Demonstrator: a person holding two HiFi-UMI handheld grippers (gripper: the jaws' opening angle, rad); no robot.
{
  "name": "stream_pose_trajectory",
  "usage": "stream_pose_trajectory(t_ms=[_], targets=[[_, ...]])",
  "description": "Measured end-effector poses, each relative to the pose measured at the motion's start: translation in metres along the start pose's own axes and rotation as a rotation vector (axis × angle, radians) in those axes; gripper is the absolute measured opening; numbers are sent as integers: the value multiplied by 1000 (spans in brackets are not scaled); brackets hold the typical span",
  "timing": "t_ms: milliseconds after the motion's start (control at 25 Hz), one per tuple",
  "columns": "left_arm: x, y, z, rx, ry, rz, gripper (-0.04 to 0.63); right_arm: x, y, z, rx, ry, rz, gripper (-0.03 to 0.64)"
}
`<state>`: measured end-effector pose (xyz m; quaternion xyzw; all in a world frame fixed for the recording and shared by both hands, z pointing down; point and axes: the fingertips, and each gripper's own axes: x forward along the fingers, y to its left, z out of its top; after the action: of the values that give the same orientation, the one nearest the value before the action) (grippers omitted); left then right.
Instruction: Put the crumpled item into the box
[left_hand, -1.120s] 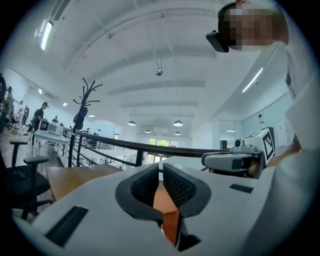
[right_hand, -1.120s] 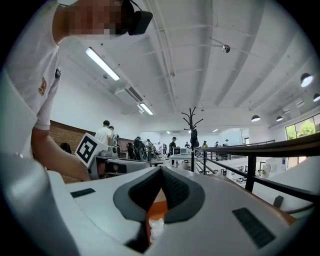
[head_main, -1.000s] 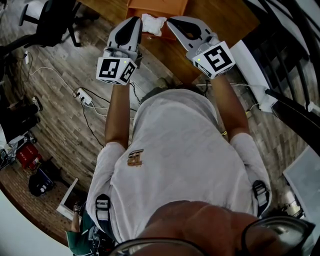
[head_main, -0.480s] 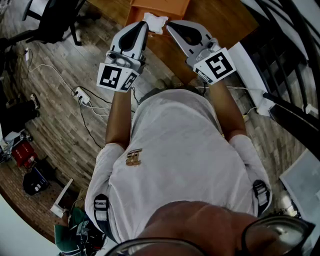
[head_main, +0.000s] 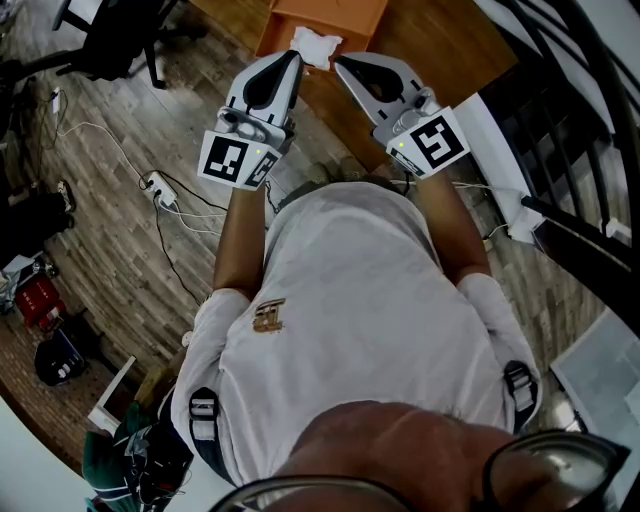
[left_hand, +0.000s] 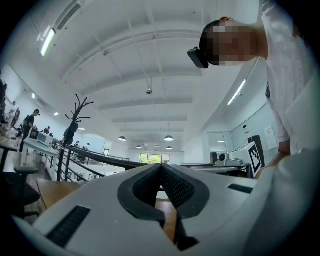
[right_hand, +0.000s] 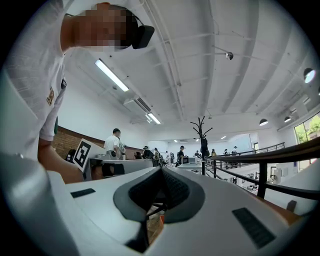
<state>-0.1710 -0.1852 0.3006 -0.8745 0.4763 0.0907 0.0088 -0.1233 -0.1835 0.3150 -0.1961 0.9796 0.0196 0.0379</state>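
1. Wooden floor (head_main: 110, 190) is seen at the left, with a power strip (head_main: 160, 188) and its cables lying on it.
2. The left tool (head_main: 293, 57) is held closed, its jaws pressed tip to tip with nothing caught between them.
3. A white crumpled item (head_main: 318, 47) is seen between the two tool tips, at the near edge of the orange box (head_main: 330, 12) on the counter (head_main: 430, 40). Whether it lies inside cannot be told.
4. The right tool (head_main: 342, 62) is likewise closed and empty, just right of the item.
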Motion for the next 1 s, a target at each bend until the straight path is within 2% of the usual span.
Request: stream_pose_trajectory(t_ms=[1000], targets=[[-7, -6, -1, -3, 3, 4, 20, -2, 8, 2, -15, 3, 8, 32]])
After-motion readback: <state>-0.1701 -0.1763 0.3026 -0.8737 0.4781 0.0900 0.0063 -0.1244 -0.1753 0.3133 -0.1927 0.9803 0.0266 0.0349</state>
